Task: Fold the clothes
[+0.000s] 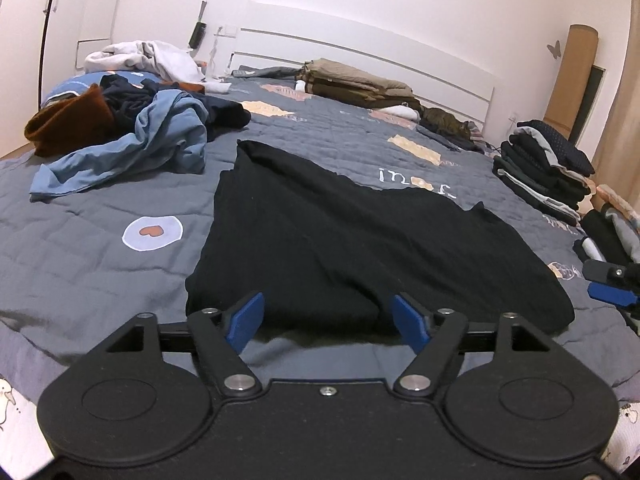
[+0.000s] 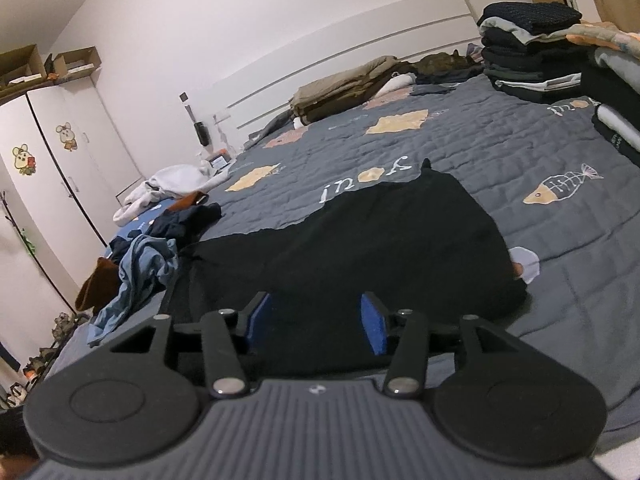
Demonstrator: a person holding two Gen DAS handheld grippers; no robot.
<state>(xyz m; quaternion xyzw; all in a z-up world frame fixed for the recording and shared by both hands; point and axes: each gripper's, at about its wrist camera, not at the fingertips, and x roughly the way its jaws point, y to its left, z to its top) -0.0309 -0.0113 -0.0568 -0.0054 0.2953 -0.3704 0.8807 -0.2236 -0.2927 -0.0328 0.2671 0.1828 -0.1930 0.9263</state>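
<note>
Over the black garment (image 1: 360, 240), 2 hand-held grippers, jaws apart, angled downward.

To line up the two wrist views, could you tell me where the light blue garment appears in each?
Left wrist: light blue garment at upper left, beside the black garment.
Right wrist: it lies at the left edge.
Shared landmark: white headboard.

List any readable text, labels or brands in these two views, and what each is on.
White stitched lettering on the grey quilted bedspread, seen upside down: reads roughly "youi", not certain.
Small white print on the black folded garment at the right edge: too small to read.
Cartoon mouse stickers on the white wardrobe door: no legible text.
</note>
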